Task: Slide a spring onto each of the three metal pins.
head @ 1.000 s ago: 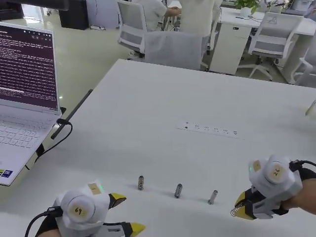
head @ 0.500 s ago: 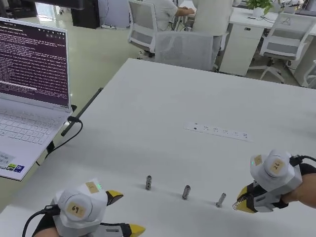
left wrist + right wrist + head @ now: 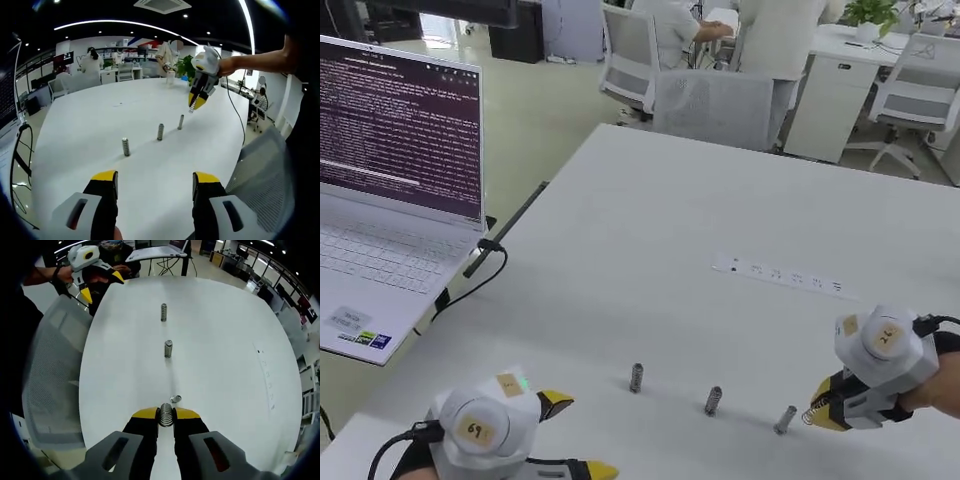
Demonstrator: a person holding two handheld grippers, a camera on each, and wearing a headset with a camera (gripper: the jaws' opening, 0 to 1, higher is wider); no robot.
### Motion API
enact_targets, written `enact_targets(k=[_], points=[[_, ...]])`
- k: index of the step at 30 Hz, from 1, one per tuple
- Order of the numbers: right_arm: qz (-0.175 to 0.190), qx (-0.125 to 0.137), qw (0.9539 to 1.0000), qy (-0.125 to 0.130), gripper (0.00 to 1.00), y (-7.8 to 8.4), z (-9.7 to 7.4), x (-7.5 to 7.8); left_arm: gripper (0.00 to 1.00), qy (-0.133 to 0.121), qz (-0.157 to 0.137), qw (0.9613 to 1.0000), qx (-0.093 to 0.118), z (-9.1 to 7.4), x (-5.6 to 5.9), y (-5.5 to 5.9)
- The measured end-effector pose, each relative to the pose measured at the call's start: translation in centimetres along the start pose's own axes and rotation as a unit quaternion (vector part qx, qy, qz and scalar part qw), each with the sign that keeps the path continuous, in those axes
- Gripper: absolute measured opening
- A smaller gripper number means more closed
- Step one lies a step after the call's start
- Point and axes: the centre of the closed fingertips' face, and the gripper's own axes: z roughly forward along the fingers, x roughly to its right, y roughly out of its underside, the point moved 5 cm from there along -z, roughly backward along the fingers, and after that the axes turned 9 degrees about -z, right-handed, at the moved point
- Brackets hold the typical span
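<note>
So the right gripper (image 3: 166,413) is pinching a spring (image 3: 165,416) just beside the bare pin (image 3: 175,399). The left gripper (image 3: 155,181) hangs with jaws apart. The laptop (image 3: 390,190) and power strip (image 3: 783,277) sit well away on the counter (image 3: 650,220).

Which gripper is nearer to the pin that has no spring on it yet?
The right. The right gripper, shut on a spring, is just beside the bare pin. The left gripper is open, far off past the two other pins.
</note>
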Motion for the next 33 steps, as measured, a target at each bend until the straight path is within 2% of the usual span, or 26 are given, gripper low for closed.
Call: enact_targets(k=[22, 33], points=[[-0.008, -0.005, 0.9999, -0.008, 0.09, -0.1, 1.2, 2.0, 0.55, -0.012, -0.013, 0.9998, -0.002, -0.5, -0.7, 0.2], [-0.012, -0.011, 0.9997, -0.016, 0.09, -0.2, 1.7, 2.2, 0.55, -0.016, -0.019, 0.9997, -0.001, -0.9, -0.9, 0.4]])
